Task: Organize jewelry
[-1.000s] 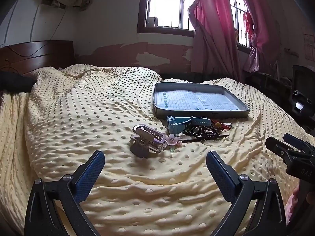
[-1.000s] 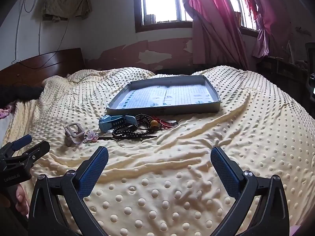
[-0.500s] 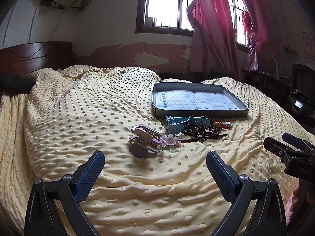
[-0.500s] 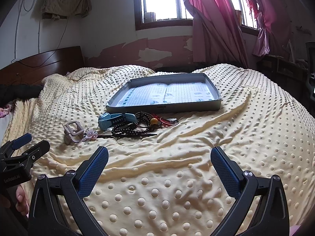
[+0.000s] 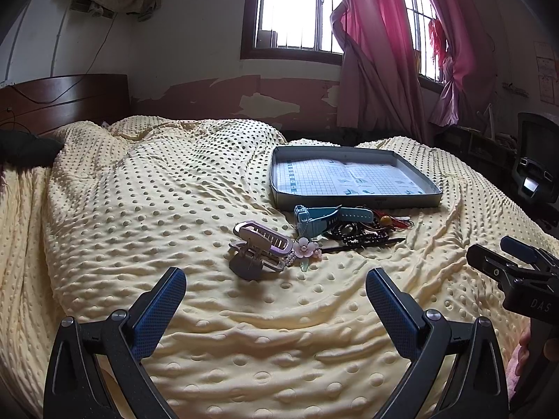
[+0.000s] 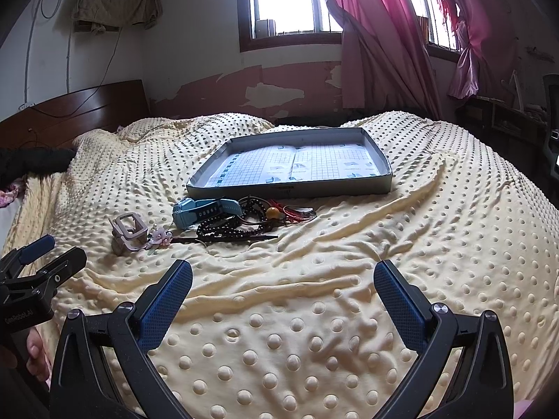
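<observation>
In front of you, on the bed, a shallow grey tray (image 5: 353, 200) with a grid-printed sheet inside lies flat and holds no jewelry. Just before its near wall you see a small heap: a light blue watch (image 5: 314, 217) on its side, dark bead strings (image 5: 356, 234) tangled with a red cord and an amber bead (image 6: 273, 212), and a thin dark stick (image 6: 223, 239). To the left lies a pale hair claw clip (image 5: 260, 249), touching a pink flower piece (image 5: 306, 248).

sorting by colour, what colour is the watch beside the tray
Light blue watch, clearest in the right wrist view.
</observation>
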The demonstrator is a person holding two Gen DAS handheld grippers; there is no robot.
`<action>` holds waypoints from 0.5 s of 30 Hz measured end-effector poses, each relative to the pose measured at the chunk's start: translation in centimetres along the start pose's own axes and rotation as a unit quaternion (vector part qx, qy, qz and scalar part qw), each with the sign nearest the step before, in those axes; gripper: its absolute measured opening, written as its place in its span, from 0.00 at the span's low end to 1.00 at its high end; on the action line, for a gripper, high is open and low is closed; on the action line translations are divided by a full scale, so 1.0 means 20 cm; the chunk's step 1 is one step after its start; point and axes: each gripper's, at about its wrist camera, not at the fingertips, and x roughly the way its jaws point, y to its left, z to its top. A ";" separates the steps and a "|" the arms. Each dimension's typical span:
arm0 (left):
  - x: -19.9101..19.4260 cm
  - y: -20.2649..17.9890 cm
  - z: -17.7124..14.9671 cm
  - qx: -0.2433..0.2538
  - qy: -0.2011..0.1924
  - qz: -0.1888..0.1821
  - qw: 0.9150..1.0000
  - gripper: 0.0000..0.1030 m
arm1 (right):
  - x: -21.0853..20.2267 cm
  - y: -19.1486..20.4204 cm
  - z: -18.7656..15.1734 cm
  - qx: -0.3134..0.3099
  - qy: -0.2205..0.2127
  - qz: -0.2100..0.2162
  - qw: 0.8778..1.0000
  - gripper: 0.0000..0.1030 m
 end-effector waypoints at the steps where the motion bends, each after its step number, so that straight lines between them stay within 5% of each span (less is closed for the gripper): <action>1: 0.00 0.00 0.00 0.000 0.000 0.000 1.000 1.00 | 0.00 0.00 0.00 0.000 0.000 0.000 1.000 0.99; 15: 0.00 0.00 0.00 0.000 0.000 0.000 1.000 1.00 | 0.00 0.00 0.00 0.000 0.002 -0.001 1.000 0.99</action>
